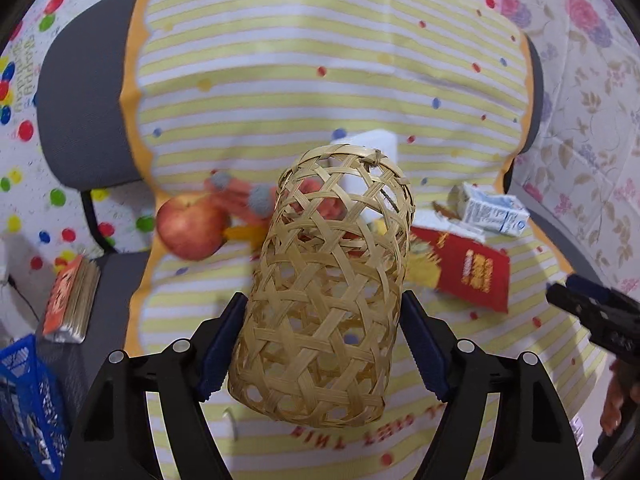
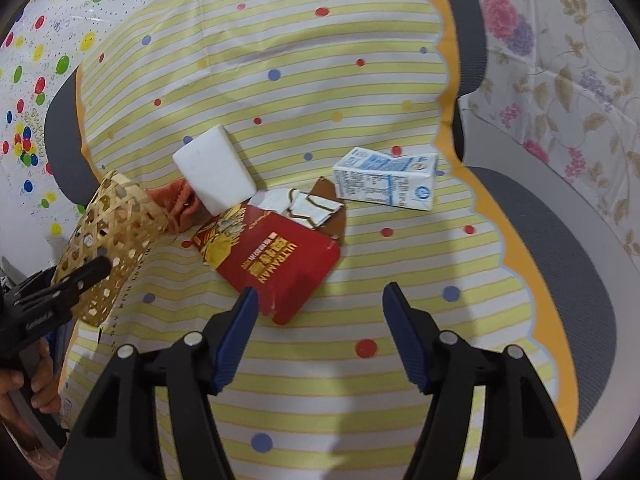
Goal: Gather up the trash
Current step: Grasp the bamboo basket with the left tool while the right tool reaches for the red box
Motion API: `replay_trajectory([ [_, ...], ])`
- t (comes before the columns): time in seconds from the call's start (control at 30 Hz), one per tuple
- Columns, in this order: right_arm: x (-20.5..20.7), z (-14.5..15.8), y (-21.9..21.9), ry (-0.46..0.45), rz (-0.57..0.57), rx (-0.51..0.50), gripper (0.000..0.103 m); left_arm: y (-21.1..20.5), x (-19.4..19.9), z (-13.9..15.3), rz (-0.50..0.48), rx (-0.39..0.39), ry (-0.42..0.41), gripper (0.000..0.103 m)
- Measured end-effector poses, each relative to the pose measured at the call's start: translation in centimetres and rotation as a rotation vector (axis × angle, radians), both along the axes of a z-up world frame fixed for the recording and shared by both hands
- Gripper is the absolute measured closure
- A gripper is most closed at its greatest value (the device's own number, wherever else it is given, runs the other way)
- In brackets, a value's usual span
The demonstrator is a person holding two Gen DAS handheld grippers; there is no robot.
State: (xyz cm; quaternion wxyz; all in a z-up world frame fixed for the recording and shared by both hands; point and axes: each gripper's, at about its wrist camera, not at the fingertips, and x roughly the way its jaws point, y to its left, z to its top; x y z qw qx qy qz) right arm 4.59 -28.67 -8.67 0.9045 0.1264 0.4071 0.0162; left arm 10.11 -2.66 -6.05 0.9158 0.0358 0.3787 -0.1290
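Note:
A woven bamboo basket (image 1: 324, 288) lies tilted between the blue pads of my left gripper (image 1: 324, 300), which is shut on its sides. The right wrist view shows the same basket (image 2: 108, 240) held off the table at the left. My right gripper (image 2: 321, 290) stands open over the striped cloth, with nothing between its fingers; its left fingertip is just beside the corner of a red packet (image 2: 276, 264). Torn white-and-brown wrapper scraps (image 2: 312, 208) lie behind the packet. A blue-and-white milk carton (image 2: 388, 180) lies on its side further right. A white cup (image 2: 212, 172) lies tipped at the left.
An apple (image 1: 190, 226) and a pink-orange soft toy (image 1: 240, 200) lie beyond the basket. The yellow-striped tablecloth (image 2: 320, 380) hangs over the table, with grey chairs (image 1: 84, 112) around it. A blue crate (image 1: 28, 400) and an orange pack (image 1: 68, 300) sit low at the left.

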Motion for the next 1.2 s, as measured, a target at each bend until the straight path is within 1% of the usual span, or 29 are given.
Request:
replay_trajectory([
  [0.07, 1.2, -0.5, 0.6, 0.016, 0.011, -0.008, 0.039, 0.9, 0.0, -0.5, 0.022, 0.005, 0.008, 0.027],
  [0.2, 3.2, -0.8, 1.9, 0.009, 0.056, -0.022, 0.036, 2.2, 0.6, -1.4, 0.051, -0.004, 0.037, 0.027],
  [0.33, 5.6, -1.4, 2.0, 0.005, 0.075, -0.023, 0.035, 2.6, 0.9, -2.6, 0.037, 0.015, 0.078, 0.026],
  [0.4, 6.9, -1.9, 1.8, 0.012, 0.080, -0.022, 0.035, 2.4, 1.0, -2.9, 0.032, 0.027, 0.083, 0.025],
  [0.47, 7.9, -2.3, 1.6, 0.022, 0.090, -0.012, 0.035, 2.1, 1.0, -2.9, 0.022, 0.050, 0.072, 0.025],
  [0.57, 9.2, -3.2, 1.2, 0.051, 0.111, 0.020, 0.036, 1.8, 1.3, -3.0, 0.019, 0.062, 0.078, 0.023],
  [0.63, 9.8, -3.8, 1.1, 0.078, 0.114, 0.027, 0.036, 1.7, 1.7, -3.3, 0.018, 0.067, 0.096, 0.023],
  [0.7, 10.0, -4.3, 1.1, 0.102, 0.131, 0.042, 0.036, 1.6, 1.9, -3.6, 0.017, 0.064, 0.109, 0.021],
  [0.77, 9.6, -4.4, 1.4, 0.114, 0.160, 0.066, 0.036, 1.5, 1.9, -3.7, 0.012, 0.062, 0.106, 0.021],
  [0.87, 8.5, -4.0, 2.4, 0.119, 0.204, 0.065, 0.048, 1.6, 2.0, -3.4, 0.016, 0.053, 0.097, 0.028],
  [0.93, 7.4, -3.5, 3.2, 0.116, 0.236, 0.078, 0.065, 1.9, 2.0, -3.3, 0.021, 0.040, 0.100, 0.029],
  [0.97, 6.9, -3.2, 3.6, 0.112, 0.249, 0.086, 0.071, 1.9, 1.9, -3.2, 0.026, 0.040, 0.100, 0.029],
  [1.03, 5.7, -2.5, 4.7, 0.094, 0.268, 0.089, 0.087, 2.1, 1.6, -3.0, 0.034, 0.037, 0.097, 0.029],
  [1.13, 4.3, -1.0, 5.9, 0.049, 0.293, 0.104, 0.095, 2.6, 0.5, -2.5, 0.047, 0.021, 0.096, 0.029],
  [1.2, 3.2, 0.7, 6.9, 0.011, 0.308, 0.092, 0.098, 2.8, -0.2, -2.0, 0.055, 0.014, 0.093, 0.029],
])
